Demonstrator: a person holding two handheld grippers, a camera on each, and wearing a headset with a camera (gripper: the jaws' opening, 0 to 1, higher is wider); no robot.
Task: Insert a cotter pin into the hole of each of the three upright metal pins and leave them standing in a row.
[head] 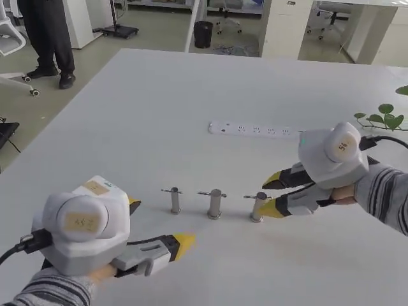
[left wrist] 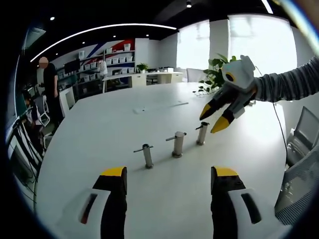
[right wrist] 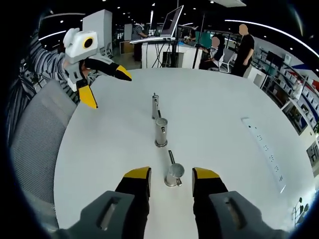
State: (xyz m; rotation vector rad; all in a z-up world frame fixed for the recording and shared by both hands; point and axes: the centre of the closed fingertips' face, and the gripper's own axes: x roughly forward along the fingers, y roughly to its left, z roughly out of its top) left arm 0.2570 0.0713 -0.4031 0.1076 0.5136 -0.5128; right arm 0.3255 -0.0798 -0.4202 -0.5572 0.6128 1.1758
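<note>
Three upright metal pins stand in a row on the white table (head: 191,102): the left pin (head: 174,200), the middle pin (head: 214,203) and the right pin (head: 257,206). A thin cotter pin crosses the top of each. My right gripper (head: 271,195) is open just right of the right pin, whose head (right wrist: 174,174) sits between its yellow-tipped jaws without touching them. Nearer the front left, my left gripper (head: 159,224) is open and holds nothing, a short way in front of the row (left wrist: 174,144).
A white power strip (head: 253,130) lies beyond the pins. A green plant (head: 382,118) sits at the right table edge. A person (head: 48,38) stands on the floor at the far left, and a black bin (head: 203,34) is beyond the table.
</note>
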